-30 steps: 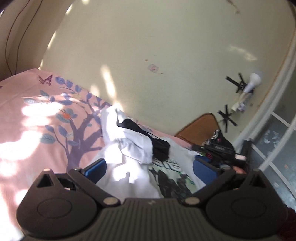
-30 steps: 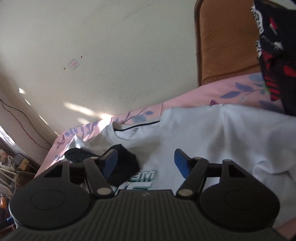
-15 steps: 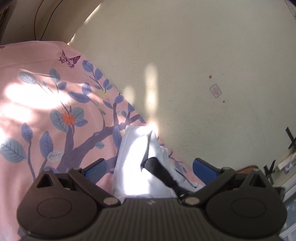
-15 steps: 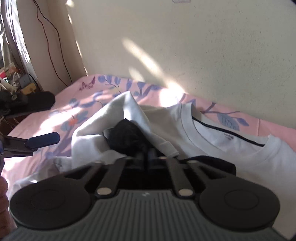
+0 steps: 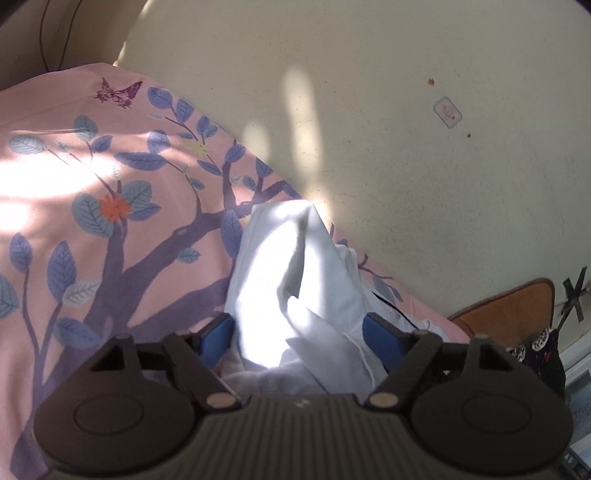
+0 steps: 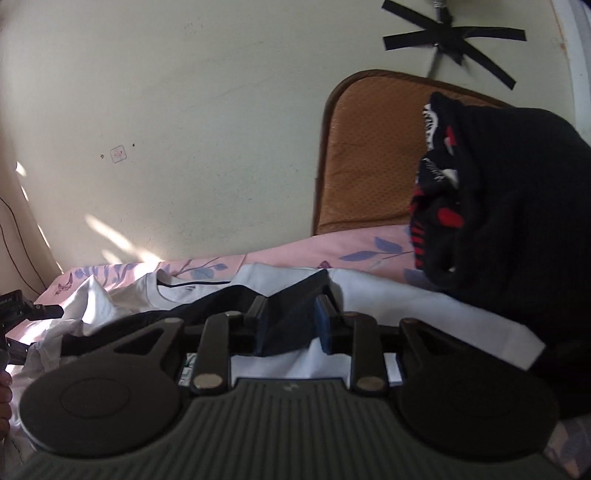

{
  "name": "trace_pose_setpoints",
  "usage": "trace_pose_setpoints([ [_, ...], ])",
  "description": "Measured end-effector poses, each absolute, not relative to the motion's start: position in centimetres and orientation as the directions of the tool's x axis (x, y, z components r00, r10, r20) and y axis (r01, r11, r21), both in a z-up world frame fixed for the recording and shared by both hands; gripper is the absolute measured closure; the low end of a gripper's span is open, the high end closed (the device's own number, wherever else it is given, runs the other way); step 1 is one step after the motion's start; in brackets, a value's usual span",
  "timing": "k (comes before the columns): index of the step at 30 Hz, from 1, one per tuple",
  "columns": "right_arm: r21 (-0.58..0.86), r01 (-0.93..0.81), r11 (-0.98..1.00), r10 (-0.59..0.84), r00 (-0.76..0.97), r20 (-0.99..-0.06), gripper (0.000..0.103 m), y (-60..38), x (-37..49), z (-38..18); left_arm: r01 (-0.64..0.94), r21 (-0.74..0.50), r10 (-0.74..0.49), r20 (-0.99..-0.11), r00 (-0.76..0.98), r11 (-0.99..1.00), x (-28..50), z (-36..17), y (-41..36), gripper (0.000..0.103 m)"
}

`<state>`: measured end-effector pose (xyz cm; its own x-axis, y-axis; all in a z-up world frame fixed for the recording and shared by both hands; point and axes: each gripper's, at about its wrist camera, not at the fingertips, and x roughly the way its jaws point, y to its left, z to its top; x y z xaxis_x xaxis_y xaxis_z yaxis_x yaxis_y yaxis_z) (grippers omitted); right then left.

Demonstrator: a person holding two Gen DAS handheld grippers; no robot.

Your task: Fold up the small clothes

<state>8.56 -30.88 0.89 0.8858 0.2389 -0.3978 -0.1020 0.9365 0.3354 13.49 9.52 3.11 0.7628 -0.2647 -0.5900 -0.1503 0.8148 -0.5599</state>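
Note:
A white shirt lies crumpled on the pink bedsheet. Its bunched end runs between the blue pads of my left gripper, whose jaws are closing around it with slack still showing. In the right wrist view the shirt spreads flat, collar to the left. A dark navy piece of cloth stretches across it and stands tented between the pads of my right gripper, whose jaws are opening. At that view's left edge, the left gripper's fingers straddle the shirt's end.
The cream wall runs close behind the bed. A brown cushioned board leans on it at the right. A heap of black and red patterned clothes sits on the shirt's right side. Black tape crosses mark the wall.
My left gripper came in low over the shirt's bunched end and its jaws narrowed. My right gripper shut on the dark cloth, dragged it rightward across the shirt, and its jaws have since parted.

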Motion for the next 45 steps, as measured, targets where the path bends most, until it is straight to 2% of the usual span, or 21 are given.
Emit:
trace_pose_setpoints([
  [1,0.348,-0.096,0.933,0.236,0.892,-0.386,0.060,-30.9,8.6,1.1,-0.158,-0.522,-0.241,-0.614,0.751,0.839,13.9,3.3,8.8,0.040],
  [3,0.368,-0.120,0.922,0.265,0.889,-0.374,0.058,-30.0,9.5,1.7,-0.169,-0.462,-0.198,-0.644,0.739,0.871,14.8,3.3,7.9,0.053],
  [5,0.384,-0.179,0.906,0.329,0.868,-0.371,0.053,-28.7,10.9,2.4,-0.189,-0.476,-0.190,-0.639,0.745,0.859,15.2,3.0,8.1,0.060],
  [7,0.421,-0.180,0.889,0.360,0.843,-0.400,0.047,-27.3,13.0,2.4,-0.203,-0.506,-0.193,-0.624,0.757,0.838,15.1,2.4,8.8,0.074],
  [9,0.466,-0.143,0.873,0.381,0.797,-0.469,0.045,-25.8,15.9,1.9,-0.195,-0.520,-0.199,-0.607,0.770,0.832,14.8,1.9,9.5,0.082],
  [13,0.529,0.011,0.848,0.372,0.698,-0.611,0.045,-23.7,21.2,-0.9,-0.162,-0.566,-0.253,-0.583,0.772,0.808,15.0,1.4,10.7,0.087],
  [15,0.522,0.013,0.853,0.385,0.660,-0.645,0.088,-22.4,22.7,-1.7,-0.158,-0.581,-0.270,-0.580,0.769,0.798,15.2,1.3,11.1,0.087],
  [16,0.501,0.010,0.865,0.364,0.674,-0.643,0.100,-21.8,22.6,-1.5,-0.158,-0.591,-0.279,-0.578,0.767,0.791,15.2,1.2,11.3,0.088],
  [18,0.497,-0.059,0.866,0.351,0.779,-0.520,0.099,-21.7,20.9,0.9,-0.166,-0.621,-0.296,-0.570,0.766,0.766,15.3,1.0,11.9,0.088],
  [21,0.452,-0.256,0.854,0.382,0.899,-0.213,0.099,-23.2,15.1,5.6,-0.180,-0.657,-0.313,-0.560,0.767,0.732,15.1,0.7,12.8,0.088],
  [23,0.387,-0.334,0.859,0.408,0.904,-0.125,0.098,-24.4,10.7,6.7,-0.187,-0.665,-0.316,-0.559,0.767,0.723,15.1,0.7,13.0,0.088],
  [25,0.311,-0.336,0.889,0.390,0.911,-0.132,0.098,-25.4,6.8,5.8,-0.193,-0.659,-0.310,-0.565,0.765,0.726,15.0,0.8,12.9,0.088],
  [27,0.252,-0.295,0.922,0.352,0.909,-0.223,0.095,-26.3,3.8,3.5,-0.196,-0.659,-0.309,-0.567,0.764,0.726,15.0,0.9,12.9,0.088],
  [30,0.252,-0.183,0.950,0.271,0.886,-0.376,0.095,-28.2,1.9,0.1,-0.196,-0.651,-0.302,-0.571,0.763,0.733,14.9,1.0,12.8,0.088],
  [33,0.313,-0.079,0.946,0.216,0.876,-0.431,0.082,-29.3,2.1,-1.3,-0.192,-0.635,-0.292,-0.575,0.764,0.749,14.9,1.2,12.5,0.088],
  [35,0.345,-0.075,0.936,0.228,0.875,-0.427,0.066,-29.0,3.3,-0.7,-0.190,-0.627,-0.286,-0.576,0.765,0.755,14.9,1.2,12.4,0.088],
  [37,0.357,-0.129,0.925,0.277,0.873,-0.402,0.051,-27.8,4.7,0.4,-0.188,-0.624,-0.284,-0.577,0.766,0.759,14.9,1.2,12.3,0.088],
  [39,0.344,-0.213,0.914,0.346,0.852,-0.394,0.045,-25.1,6.2,1.4,-0.187,-0.622,-0.285,-0.578,0.765,0.760,14.9,1.3,12.3,0.088],
  [41,0.311,-0.275,0.910,0.391,0.819,-0.420,0.026,-21.9,8.3,1.4,-0.183,-0.619,-0.287,-0.580,0.763,0.764,14.9,1.3,12.3,0.088],
  [43,0.274,-0.285,0.918,0.386,0.800,-0.459,0.024,-19.2,10.6,0.6,-0.178,-0.613,-0.286,-0.581,0.762,0.770,15.0,1.3,12.2,0.088],
  [45,0.268,-0.283,0.921,0.386,0.765,-0.516,0.031,-17.4,12.8,-0.5,-0.173,-0.607,-0.286,-0.582,0.761,0.776,15.1,1.3,12.2,0.088],
])
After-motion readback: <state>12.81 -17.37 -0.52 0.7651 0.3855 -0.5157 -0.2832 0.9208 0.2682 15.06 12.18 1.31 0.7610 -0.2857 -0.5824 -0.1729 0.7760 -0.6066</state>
